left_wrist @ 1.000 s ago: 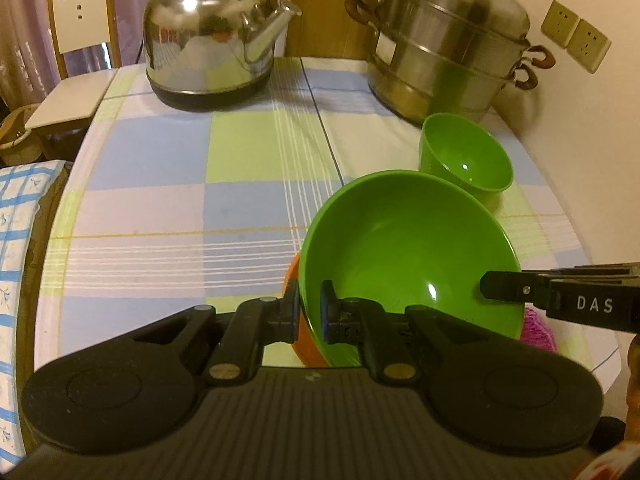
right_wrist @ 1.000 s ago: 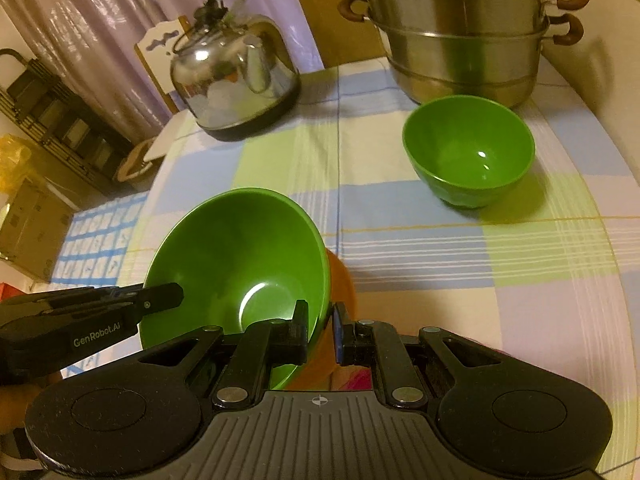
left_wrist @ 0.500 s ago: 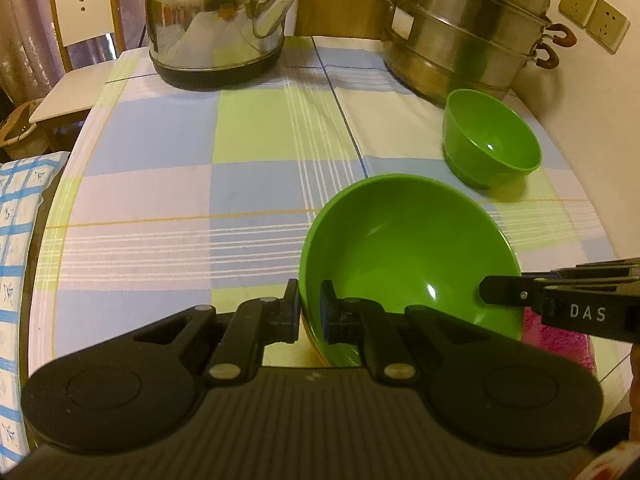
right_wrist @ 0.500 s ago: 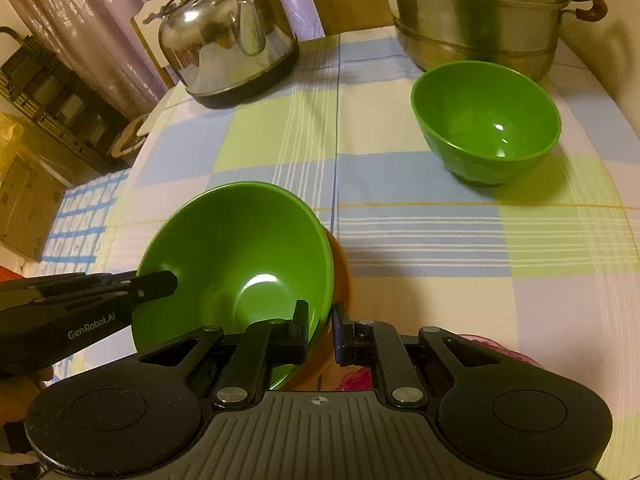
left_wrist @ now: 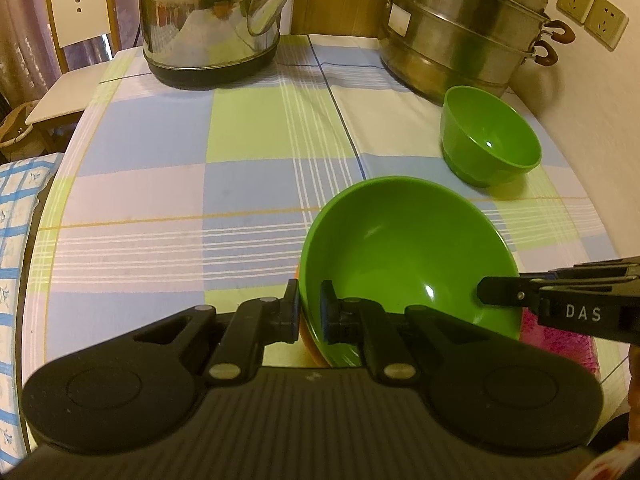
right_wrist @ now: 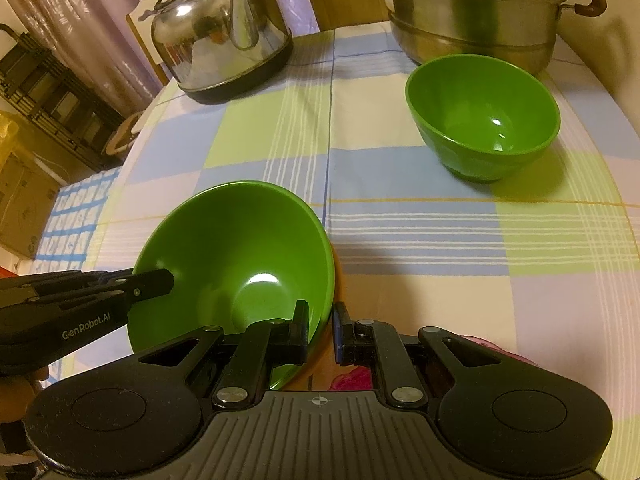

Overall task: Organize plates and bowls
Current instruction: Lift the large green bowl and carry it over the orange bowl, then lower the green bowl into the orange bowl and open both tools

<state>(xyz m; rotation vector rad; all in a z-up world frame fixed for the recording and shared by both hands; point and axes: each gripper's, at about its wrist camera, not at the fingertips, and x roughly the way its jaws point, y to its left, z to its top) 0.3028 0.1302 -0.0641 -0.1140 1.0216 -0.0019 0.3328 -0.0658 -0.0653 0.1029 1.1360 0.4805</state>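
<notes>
- Claws first: the left claw is clamped on the near-left rim of a wide, shallow green plastic bowl, and the right claw is clamped on the opposite rim of that same bowl.
- Each claw has one finger inside the bowl and one outside, with only the thin wall between them.
- The wide bowl sits tilted at the near edge of the counter, which wears a pastel checked cloth of blue, green and cream.
- An orange dish shows as a sliver beneath the wide bowl; whether the two touch is hard to tell from these angles.
- Something pink peeks out just beside the bowl's near side.
- A smaller, deeper green bowl stands upright farther back, well apart from the held one and near a stacked stainless steel steamer pot.
- A shiny steel kettle stands at the far-left end of the counter.
</notes>
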